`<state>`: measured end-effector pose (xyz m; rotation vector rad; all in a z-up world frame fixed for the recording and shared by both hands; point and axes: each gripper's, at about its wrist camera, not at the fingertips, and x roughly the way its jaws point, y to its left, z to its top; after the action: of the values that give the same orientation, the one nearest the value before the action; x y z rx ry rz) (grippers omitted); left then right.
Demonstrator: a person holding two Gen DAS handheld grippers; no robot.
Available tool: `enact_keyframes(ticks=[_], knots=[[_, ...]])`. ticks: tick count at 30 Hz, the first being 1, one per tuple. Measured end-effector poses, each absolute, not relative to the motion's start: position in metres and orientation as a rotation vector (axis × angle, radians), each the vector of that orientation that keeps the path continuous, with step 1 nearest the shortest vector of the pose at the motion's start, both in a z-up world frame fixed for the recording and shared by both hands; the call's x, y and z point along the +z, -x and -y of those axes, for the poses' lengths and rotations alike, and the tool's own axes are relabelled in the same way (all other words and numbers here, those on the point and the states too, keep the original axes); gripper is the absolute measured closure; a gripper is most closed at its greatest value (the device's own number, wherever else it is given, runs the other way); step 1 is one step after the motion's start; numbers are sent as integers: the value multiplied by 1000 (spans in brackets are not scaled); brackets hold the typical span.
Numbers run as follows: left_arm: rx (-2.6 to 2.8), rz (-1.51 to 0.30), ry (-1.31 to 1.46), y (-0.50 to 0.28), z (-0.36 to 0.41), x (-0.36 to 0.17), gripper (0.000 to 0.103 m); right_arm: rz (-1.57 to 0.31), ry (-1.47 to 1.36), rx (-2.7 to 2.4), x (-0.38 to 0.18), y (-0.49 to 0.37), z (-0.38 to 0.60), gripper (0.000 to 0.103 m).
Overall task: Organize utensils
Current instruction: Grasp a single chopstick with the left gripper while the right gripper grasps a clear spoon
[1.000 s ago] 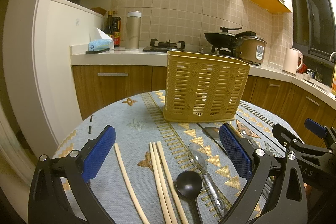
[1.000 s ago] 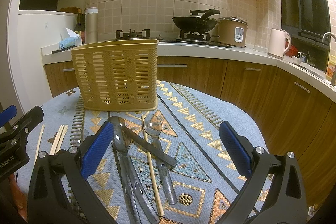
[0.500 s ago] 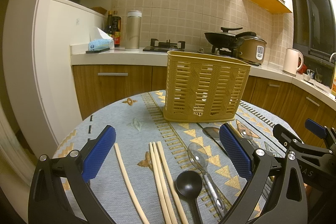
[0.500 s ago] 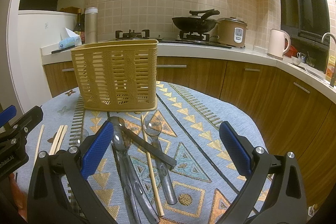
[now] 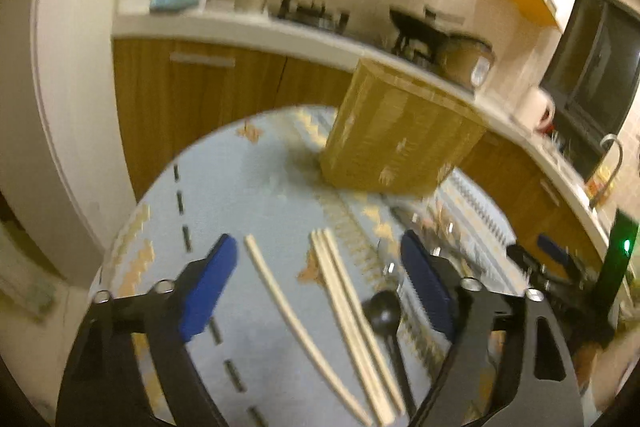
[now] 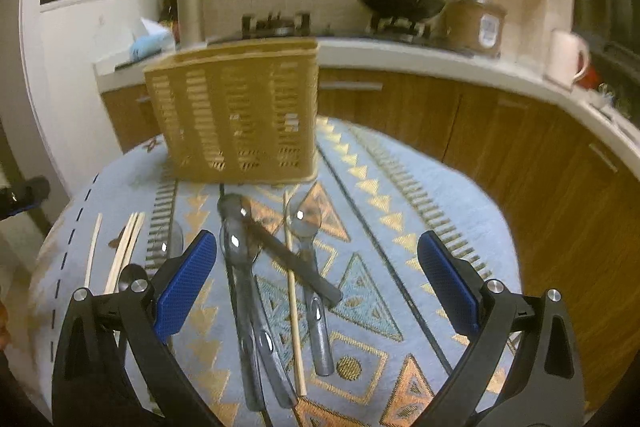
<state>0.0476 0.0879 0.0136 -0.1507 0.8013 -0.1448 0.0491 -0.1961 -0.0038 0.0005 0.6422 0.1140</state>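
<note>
No writing can be read in either view; both are blurred.

On the far left counter lie a tissue pack (image 6: 150, 45) and a steel flask (image 6: 190, 10), with a stove (image 6: 276, 23) behind the basket (image 6: 236, 115). The basket stands upright at the far side of the round table (image 6: 440, 187), on a patterned cloth.

The left gripper (image 5: 316, 287) hangs over the table's near left part, its jaws closing with nothing pressed between them; below the gap lie a single chopstick (image 5: 296, 323), a chopstick bunch (image 5: 352, 315) and a black spoon (image 5: 382, 311).

The right gripper (image 6: 316, 283) stands wide open and empty above the clear spoons (image 6: 248, 267), a dark handle (image 6: 296, 259) crossing them, and one chopstick (image 6: 292, 291).

Far right on the counter are a wok (image 6: 404, 3), a rice cooker (image 6: 474, 23) and a kettle (image 6: 566, 57).
</note>
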Motion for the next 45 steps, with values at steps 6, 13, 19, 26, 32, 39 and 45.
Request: enact_keyframes(ticks=[6,13,19,26,32,39,45], knots=[[-137,-1042,188,-77,-96,-22,51,-758,44,165,-8,-66,192,19],[-65,-1076,78,-93,-72,-45,58,-897,58,208,-16,-88,206,41],[-58,-1100,20,-99,-62,-50,65,-1028,41,284,-19,-125,211,55],[-48,-1086,-54,-101,-62,-52,94,-1169,-20,343,-31,-173,202,58],[-83,-1085,-71,-104,-58,-52,97,-1214,29,301,-40,-192,188,58],[-150,-1156,-16,-109,-65,-49,92,-1278,61,274,-51,-203,185,58],[-194,-1256,-68,-116,-61,-50,84,-1280,110,268,-59,-206,172,74]])
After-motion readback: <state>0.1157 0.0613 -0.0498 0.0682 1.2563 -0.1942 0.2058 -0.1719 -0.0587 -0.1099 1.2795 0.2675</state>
